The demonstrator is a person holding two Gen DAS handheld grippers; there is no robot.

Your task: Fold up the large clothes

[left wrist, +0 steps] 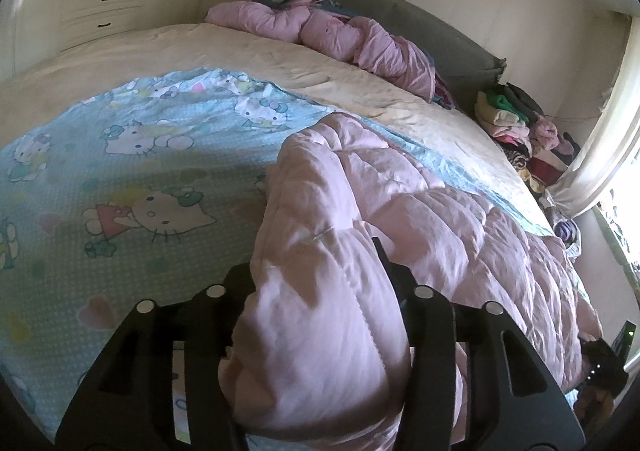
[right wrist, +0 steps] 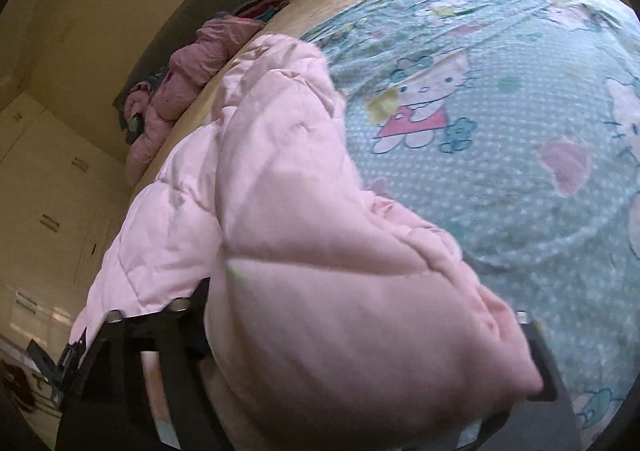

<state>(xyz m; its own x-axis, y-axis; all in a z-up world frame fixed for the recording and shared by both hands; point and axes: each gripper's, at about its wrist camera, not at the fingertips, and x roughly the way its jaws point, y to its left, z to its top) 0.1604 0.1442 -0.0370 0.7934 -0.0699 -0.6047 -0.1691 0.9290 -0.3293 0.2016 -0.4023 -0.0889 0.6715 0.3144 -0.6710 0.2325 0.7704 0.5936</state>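
Pink quilted jacket (left wrist: 360, 219) bunches thickly between the left gripper (left wrist: 316, 275)'s black jaws, which pinch a fold near the camera; its remainder trails right over a blue cartoon-cat sheet (left wrist: 132, 179). From the right wrist, the right gripper (right wrist: 360, 335) likewise clamps the quilted jacket (right wrist: 280, 171), fabric hiding its fingertips, sheet (right wrist: 500, 131) spreading right.

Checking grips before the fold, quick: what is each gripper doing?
Left gripper: shut on the pink quilted coat.
Right gripper: shut on the same coat.

No text, label or number can be read anywhere.
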